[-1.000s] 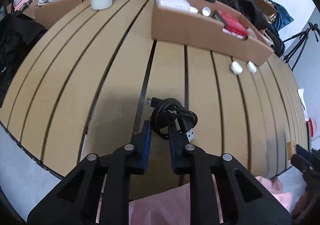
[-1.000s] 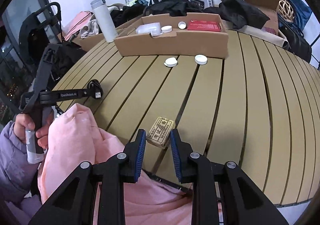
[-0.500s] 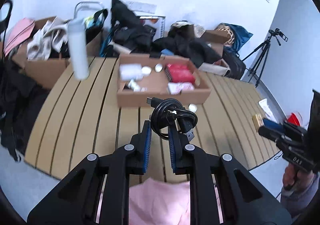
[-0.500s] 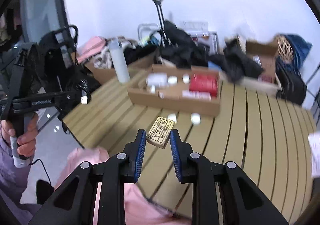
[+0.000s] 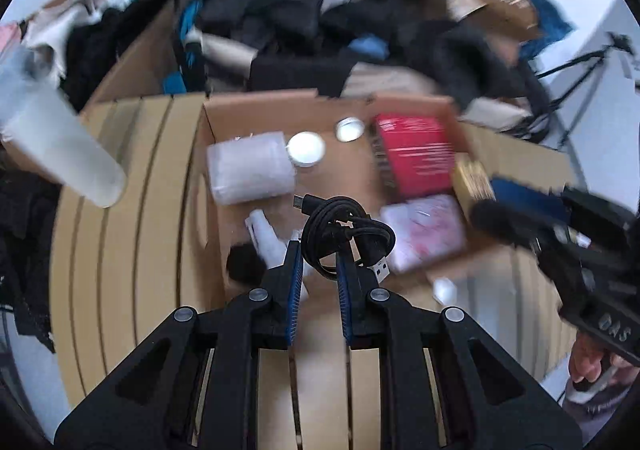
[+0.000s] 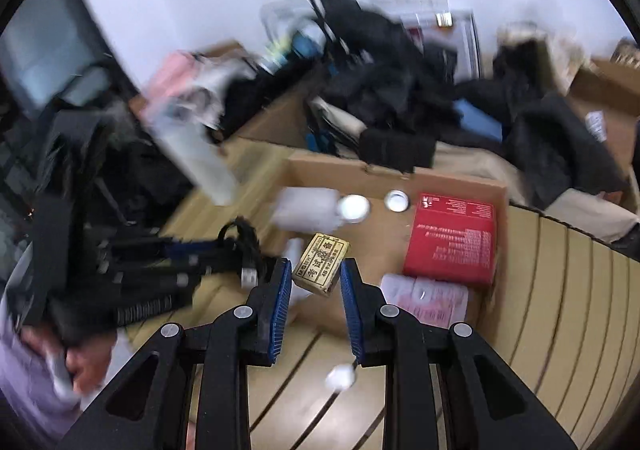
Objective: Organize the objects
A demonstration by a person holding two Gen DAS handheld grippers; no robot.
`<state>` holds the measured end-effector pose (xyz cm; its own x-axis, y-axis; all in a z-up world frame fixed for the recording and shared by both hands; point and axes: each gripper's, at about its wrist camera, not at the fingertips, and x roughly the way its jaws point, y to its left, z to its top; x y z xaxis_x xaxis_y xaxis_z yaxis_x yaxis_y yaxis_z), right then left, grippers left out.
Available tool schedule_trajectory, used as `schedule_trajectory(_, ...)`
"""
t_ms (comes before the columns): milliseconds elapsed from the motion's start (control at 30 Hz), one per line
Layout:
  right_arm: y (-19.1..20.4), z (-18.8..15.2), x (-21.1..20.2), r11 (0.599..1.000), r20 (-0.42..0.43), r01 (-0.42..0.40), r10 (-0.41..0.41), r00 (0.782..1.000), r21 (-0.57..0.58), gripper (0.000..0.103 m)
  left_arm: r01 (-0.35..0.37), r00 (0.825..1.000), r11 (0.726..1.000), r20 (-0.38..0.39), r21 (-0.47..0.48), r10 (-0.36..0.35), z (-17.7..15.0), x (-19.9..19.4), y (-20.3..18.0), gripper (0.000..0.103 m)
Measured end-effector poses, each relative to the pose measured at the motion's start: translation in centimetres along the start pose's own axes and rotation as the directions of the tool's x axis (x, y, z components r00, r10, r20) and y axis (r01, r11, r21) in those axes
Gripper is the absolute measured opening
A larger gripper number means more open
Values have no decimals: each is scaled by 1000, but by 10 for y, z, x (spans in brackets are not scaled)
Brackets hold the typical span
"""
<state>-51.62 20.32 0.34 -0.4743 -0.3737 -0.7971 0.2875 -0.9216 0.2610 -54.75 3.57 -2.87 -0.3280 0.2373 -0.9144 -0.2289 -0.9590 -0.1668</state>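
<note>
The left gripper [image 5: 317, 264] is clamped on a coiled black USB cable [image 5: 347, 236], held above the near edge of an open brown cardboard box [image 5: 256, 112] on the slatted wooden table [image 5: 132, 250]. The right gripper [image 6: 312, 282] pinches a small gold printed packet [image 6: 321, 269] over the same box, near a red rectangular carton [image 6: 450, 238].
</note>
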Motion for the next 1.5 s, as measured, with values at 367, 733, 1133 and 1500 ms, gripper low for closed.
schedule_trajectory(367, -52, 34, 151, 987, -183, 152, -141, 973, 43, 39, 3, 994, 997, -108, -76, -11, 28, 91, 20, 44)
schedule_trajectory(733, -23, 45, 71, 986, -104, 165, -165, 981, -16, 71, -131, 991, 989, -35, -62, 129, 18, -8, 31, 94)
schedule_trajectory(1133, 13, -14, -117, 969, -5, 239, -240, 971, -60, 71, -249, 963, 964, 85, -94, 257, -66, -163, 12, 103)
schedule_trajectory(1500, 79, -236, -225, 975, 247, 195, -165, 955, -103, 79, -289, 862, 956, 421, -45, 281, -298, -225, -37, 103)
